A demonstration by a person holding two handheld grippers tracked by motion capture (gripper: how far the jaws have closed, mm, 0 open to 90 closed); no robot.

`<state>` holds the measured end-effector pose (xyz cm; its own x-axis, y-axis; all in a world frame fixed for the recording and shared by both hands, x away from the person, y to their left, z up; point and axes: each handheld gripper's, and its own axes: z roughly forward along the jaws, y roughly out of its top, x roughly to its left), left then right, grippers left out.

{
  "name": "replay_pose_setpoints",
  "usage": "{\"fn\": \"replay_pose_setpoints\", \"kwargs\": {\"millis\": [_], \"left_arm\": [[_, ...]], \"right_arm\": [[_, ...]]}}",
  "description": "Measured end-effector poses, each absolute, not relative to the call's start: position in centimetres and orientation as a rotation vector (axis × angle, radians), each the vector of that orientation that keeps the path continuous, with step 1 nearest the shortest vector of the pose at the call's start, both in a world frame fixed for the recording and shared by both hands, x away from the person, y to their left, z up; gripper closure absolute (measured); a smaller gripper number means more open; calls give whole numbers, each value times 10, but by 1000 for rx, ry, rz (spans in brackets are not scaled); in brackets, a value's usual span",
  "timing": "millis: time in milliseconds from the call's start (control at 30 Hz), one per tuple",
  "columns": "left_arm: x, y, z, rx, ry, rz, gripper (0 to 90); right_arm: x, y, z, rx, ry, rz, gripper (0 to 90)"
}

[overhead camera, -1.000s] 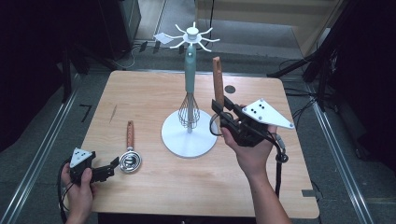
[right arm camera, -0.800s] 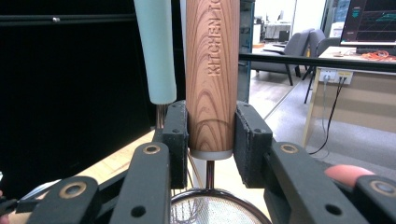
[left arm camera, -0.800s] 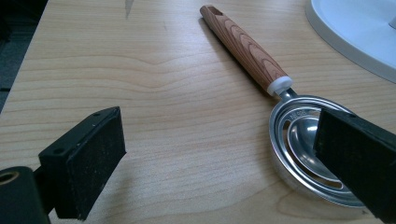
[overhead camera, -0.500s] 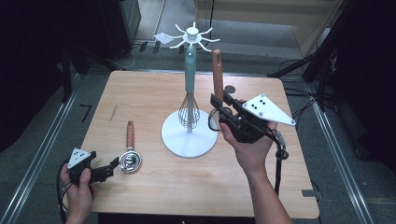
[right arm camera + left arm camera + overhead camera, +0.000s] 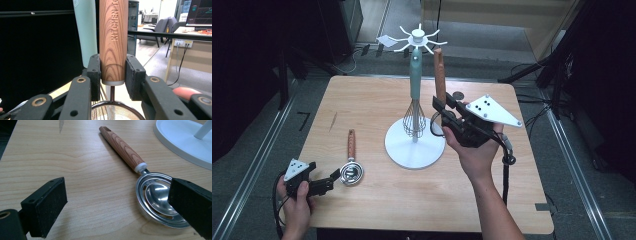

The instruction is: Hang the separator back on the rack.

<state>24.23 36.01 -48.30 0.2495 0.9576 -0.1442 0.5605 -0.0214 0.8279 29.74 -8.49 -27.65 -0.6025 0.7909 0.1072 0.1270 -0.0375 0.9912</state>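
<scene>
Right tongs raise a wood-handled strainer toward the hanging rack

The right gripper (image 5: 112, 75) is clamped on the wood-grain handle of a wire mesh strainer (image 5: 439, 75), held upright at three o'clock of the white utensil stand with radial hooks (image 5: 416, 36), just beside the hanging mint-handled whisk (image 5: 414, 85). The left gripper (image 5: 117, 202) rests apart beside a wood-handled steel slotted spoon (image 5: 150, 192) at seven o'clock. To do this well, keep the handle vertical and lift its tip to a free hook.
</scene>
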Motion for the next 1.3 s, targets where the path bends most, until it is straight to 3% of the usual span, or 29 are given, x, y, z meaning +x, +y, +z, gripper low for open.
{"fn": "replay_pose_setpoints", "kwargs": {"millis": [600, 933, 1033, 1167, 1300], "left_arm": [[242, 360, -483, 1695, 1405, 593, 26], [242, 361, -483, 1689, 1410, 595, 26], [242, 361, -483, 1688, 1411, 596, 26], [243, 360, -483, 1692, 1426, 616, 28], [242, 359, -483, 1698, 1438, 640, 58]], "right_arm": [[308, -77, -283, 943, 1762, 1719, 697], [311, -84, -284, 923, 1780, 1751, 632], [310, -88, -283, 922, 1759, 1754, 686], [313, -88, -279, 943, 1707, 1724, 881], [322, -85, -281, 865, 1634, 1692, 900]]}}
